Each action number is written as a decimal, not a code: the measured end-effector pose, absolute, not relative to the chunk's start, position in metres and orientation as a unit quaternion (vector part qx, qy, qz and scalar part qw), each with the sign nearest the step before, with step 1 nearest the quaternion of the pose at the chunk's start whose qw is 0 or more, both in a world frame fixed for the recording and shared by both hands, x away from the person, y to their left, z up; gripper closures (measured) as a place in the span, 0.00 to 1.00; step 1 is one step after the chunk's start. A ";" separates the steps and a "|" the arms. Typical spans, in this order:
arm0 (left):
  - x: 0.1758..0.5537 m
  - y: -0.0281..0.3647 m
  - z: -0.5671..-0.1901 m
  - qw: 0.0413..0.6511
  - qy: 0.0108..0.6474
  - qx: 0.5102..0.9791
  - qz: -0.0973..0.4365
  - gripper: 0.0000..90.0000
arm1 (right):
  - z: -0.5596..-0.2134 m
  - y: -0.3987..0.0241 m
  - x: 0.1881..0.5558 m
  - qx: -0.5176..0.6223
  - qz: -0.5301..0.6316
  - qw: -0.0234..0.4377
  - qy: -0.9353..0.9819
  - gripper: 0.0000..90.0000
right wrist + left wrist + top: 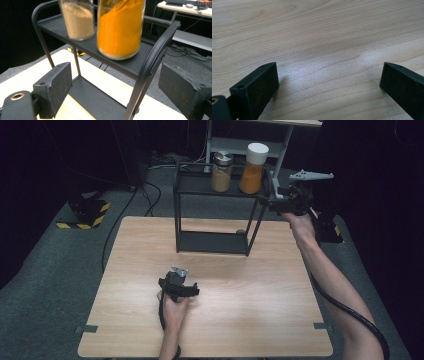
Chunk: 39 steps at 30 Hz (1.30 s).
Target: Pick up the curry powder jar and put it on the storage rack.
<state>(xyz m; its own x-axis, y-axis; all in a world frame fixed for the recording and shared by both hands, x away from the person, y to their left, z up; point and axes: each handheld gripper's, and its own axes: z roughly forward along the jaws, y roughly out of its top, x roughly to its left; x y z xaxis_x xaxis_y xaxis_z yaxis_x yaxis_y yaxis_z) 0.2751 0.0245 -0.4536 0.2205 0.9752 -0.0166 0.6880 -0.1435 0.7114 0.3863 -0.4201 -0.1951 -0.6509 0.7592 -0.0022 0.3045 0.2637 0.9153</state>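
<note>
On the black rack's [218,186] top shelf, two spice jars [252,169]; both grippers' jaws wide open, empty.

Right gripper view: tall glass jar of orange powder [120,27] and glass jar of tan powder [77,18] both cut off by top edge, lids unseen; orange jar slightly blurred. Black metal two-tier rack [150,72]: lower shelf runs off bottom edge.
</note>
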 end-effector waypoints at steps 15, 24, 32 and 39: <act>0.275 0.024 -0.454 0.306 0.579 0.718 0.235 0.02 | -0.261 -0.439 0.359 0.332 0.491 0.223 0.774 0.14; 0.275 0.024 -0.454 0.306 0.579 0.718 0.235 0.02 | -0.307 -0.431 0.347 0.324 0.472 0.215 0.791 0.14; 0.275 0.024 -0.454 0.306 0.579 0.718 0.235 0.02 | -0.346 -0.421 0.341 0.328 0.456 0.205 0.802 0.14; 0.275 0.024 -0.454 0.305 0.579 0.719 0.235 0.02 | -0.386 -0.415 0.341 0.361 0.439 0.185 0.802 0.15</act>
<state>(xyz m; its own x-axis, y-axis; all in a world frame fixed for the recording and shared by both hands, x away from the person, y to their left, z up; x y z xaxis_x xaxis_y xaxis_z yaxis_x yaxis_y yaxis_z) 0.2751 0.0242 -0.4536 0.2196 0.9755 -0.0154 0.6882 -0.1437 0.7111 0.3410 -0.4154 -0.3861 -0.6706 0.7415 0.0196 0.4166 0.3547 0.8371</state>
